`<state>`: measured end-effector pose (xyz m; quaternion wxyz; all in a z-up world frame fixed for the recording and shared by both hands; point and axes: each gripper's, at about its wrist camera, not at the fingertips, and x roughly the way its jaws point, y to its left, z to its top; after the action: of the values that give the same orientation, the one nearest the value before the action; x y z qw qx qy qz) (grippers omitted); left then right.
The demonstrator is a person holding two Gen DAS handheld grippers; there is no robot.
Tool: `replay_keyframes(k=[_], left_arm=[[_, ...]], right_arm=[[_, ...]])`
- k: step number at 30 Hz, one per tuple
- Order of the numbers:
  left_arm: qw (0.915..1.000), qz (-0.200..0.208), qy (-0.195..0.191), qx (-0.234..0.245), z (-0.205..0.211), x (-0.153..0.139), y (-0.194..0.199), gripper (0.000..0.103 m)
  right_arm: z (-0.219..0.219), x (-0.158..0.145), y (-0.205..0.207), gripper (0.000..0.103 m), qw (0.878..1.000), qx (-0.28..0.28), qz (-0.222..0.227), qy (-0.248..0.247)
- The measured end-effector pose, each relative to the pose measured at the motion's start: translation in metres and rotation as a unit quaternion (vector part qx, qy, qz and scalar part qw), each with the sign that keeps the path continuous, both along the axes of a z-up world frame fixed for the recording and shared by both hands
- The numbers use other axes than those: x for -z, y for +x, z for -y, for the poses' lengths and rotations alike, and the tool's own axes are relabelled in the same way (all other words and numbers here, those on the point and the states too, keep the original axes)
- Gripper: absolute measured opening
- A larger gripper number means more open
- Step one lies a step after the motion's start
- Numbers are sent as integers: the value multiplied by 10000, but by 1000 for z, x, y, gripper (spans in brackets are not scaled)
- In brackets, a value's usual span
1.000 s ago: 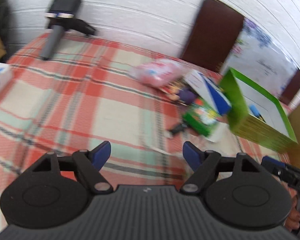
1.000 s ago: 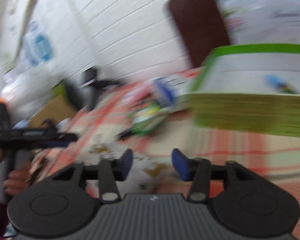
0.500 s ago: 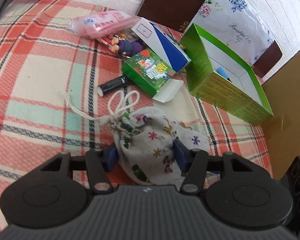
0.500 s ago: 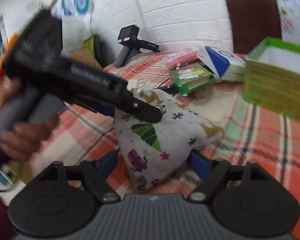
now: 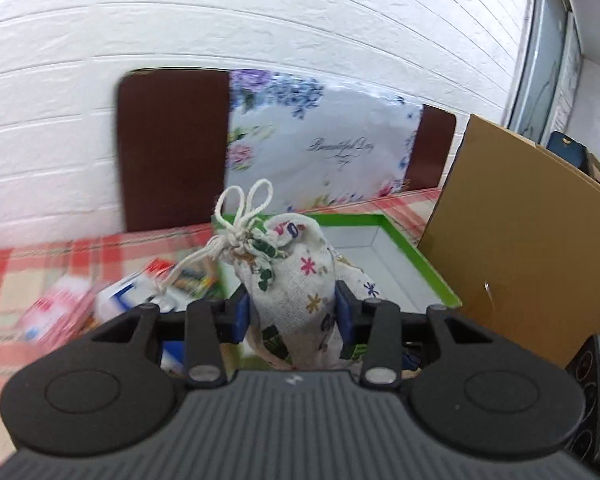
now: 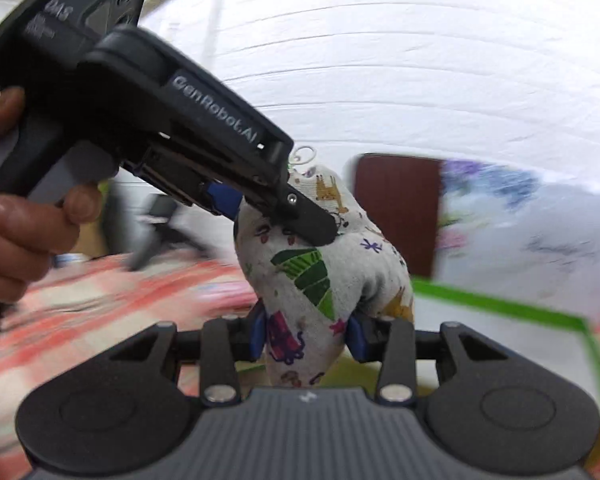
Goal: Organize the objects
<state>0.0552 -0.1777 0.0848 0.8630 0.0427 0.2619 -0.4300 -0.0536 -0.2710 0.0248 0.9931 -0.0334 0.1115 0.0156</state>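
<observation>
A white drawstring cloth bag printed with small coloured figures is held in the air by both grippers. My left gripper is shut on its middle, the knotted cord pointing up. My right gripper is shut on the bag's lower end. The left gripper shows in the right wrist view, clamping the bag's upper part. The green open box with a white inside lies just behind and below the bag, and also shows in the right wrist view.
Small boxes and a pink packet lie blurred on the red plaid tablecloth to the left. A brown cardboard panel stands right of the green box. A dark chair back and a floral bag stand against the white wall.
Both grippers closed on the cloth bag and lifted it off the table. It now hangs above the tablecloth in front of the green box.
</observation>
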Motion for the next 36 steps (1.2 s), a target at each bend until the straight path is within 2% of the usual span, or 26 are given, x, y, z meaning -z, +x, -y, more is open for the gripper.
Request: replay_keyframes(k=[5, 8, 10, 15, 17, 19, 21, 25, 27, 30, 32, 36], left_arm=[[9996, -213, 210, -16, 58, 28, 33, 47], [9978, -202, 570, -289, 76, 44, 42, 51], [9961, -141, 802, -337, 76, 51, 41, 51], [9960, -76, 824, -324, 43, 48, 26, 51], [9966, -40, 756, -334, 25, 48, 15, 55], [9967, -90, 712, -378, -1, 53, 3, 57], [9957, -205, 746, -519, -28, 64, -5, 57], [9844, -753, 1035, -1205, -83, 101, -1, 57], [9757, -1067, 1014, -1622, -113, 114, 6, 57], [9691, -1128, 766, -2056, -152, 118, 11, 57], [9650, -1187, 643, -2249, -169, 117, 16, 57], [9594, -1608, 174, -2310, -184, 113, 27, 57]], right_arm=[[41, 18, 29, 38, 9972, 610, -440, 41], [54, 28, 41, 49, 9940, 860, -673, 96], [57, 32, 38, 49, 9935, 896, -662, 222], [47, 34, 10, 51, 9947, 871, -433, 318], [39, 36, -3, 51, 9954, 746, -414, 428], [24, 41, -13, 53, 9958, 539, -544, 492], [9, 49, -13, 54, 9943, 225, -885, 543], [-17, 67, -5, 54, 9836, -287, -1611, 754], [-28, 67, 0, 54, 9805, -468, -1725, 823], [-43, 63, 10, 54, 9795, -598, -1767, 765], [-54, 62, 21, 63, 9818, -637, -1700, 552], [-80, 55, 48, 70, 9866, -838, -1401, -1]])
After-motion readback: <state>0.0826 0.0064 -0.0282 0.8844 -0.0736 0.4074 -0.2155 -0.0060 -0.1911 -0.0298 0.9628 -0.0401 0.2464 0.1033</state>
